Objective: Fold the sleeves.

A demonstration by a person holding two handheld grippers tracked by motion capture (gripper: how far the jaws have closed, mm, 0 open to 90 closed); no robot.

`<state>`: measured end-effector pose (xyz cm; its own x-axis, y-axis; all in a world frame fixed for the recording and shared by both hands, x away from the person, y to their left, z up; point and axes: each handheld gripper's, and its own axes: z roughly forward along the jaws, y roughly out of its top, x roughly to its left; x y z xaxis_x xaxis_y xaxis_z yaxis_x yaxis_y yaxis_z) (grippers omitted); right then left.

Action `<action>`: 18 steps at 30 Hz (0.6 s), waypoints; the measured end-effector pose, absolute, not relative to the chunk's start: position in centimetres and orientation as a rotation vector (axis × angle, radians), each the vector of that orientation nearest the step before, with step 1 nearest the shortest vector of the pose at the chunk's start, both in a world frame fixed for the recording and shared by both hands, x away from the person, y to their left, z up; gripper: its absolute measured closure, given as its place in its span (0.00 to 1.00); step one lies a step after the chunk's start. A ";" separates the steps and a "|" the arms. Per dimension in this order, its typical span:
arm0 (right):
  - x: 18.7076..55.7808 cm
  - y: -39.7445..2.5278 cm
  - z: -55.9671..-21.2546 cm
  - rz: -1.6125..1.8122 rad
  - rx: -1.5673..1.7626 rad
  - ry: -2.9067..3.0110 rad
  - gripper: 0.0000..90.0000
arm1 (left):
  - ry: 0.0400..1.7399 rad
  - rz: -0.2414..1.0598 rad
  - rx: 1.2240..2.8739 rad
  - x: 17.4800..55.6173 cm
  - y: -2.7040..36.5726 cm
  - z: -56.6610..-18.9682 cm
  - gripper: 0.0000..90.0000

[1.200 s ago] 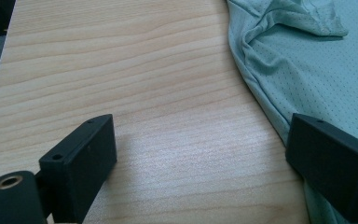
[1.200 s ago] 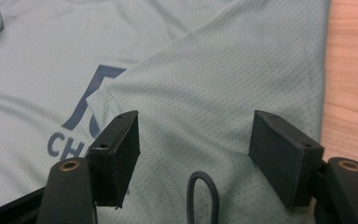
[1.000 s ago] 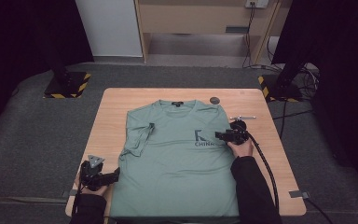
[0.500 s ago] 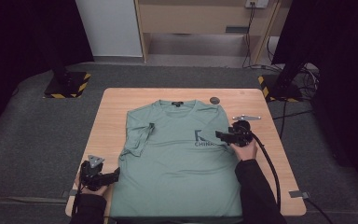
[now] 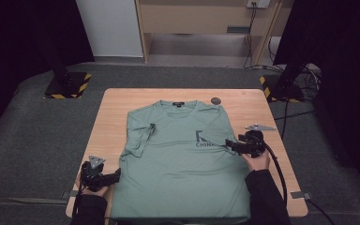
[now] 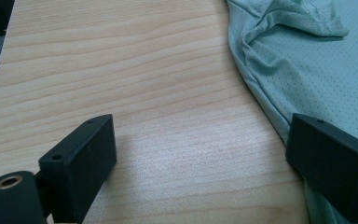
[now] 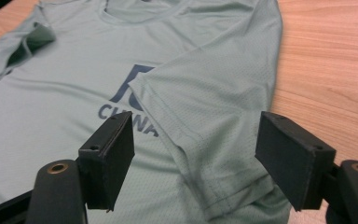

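- Since a second ago, the right gripper has barely shifted on the folded-in sleeve; the left gripper stays at the near left hem.
- The green T-shirt lies flat on the wooden table, collar away from the person.
- Right gripper view adds detail: jaws wide, straddling the sleeve's hemmed edge beside the dark print.
- Left gripper view: jaws wide, one over bare wood, one over the shirt's edge.

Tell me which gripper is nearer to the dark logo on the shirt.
Right. The right gripper hangs just beside the logo, jaws open over the folded sleeve. The left gripper sits at the shirt's bottom corner.
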<state>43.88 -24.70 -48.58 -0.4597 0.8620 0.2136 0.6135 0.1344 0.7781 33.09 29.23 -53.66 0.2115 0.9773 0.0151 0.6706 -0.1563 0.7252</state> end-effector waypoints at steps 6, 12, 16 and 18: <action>42.9 -26.0 -48.3 1.244 1.452 2.094 0.34 | 1.523 0.671 1.901 33.1 29.2 -53.7 0.08; 41.9 -27.9 -48.4 1.293 1.486 2.056 0.36 | 1.521 0.670 1.902 33.1 29.2 -53.7 0.08; 41.2 -28.8 -48.4 1.324 1.441 2.026 0.36 | 1.519 0.669 1.905 33.1 29.2 -53.7 0.08; 40.9 -29.0 -48.5 1.391 1.401 2.006 0.36 | 1.519 0.670 1.905 33.2 29.1 -53.7 0.08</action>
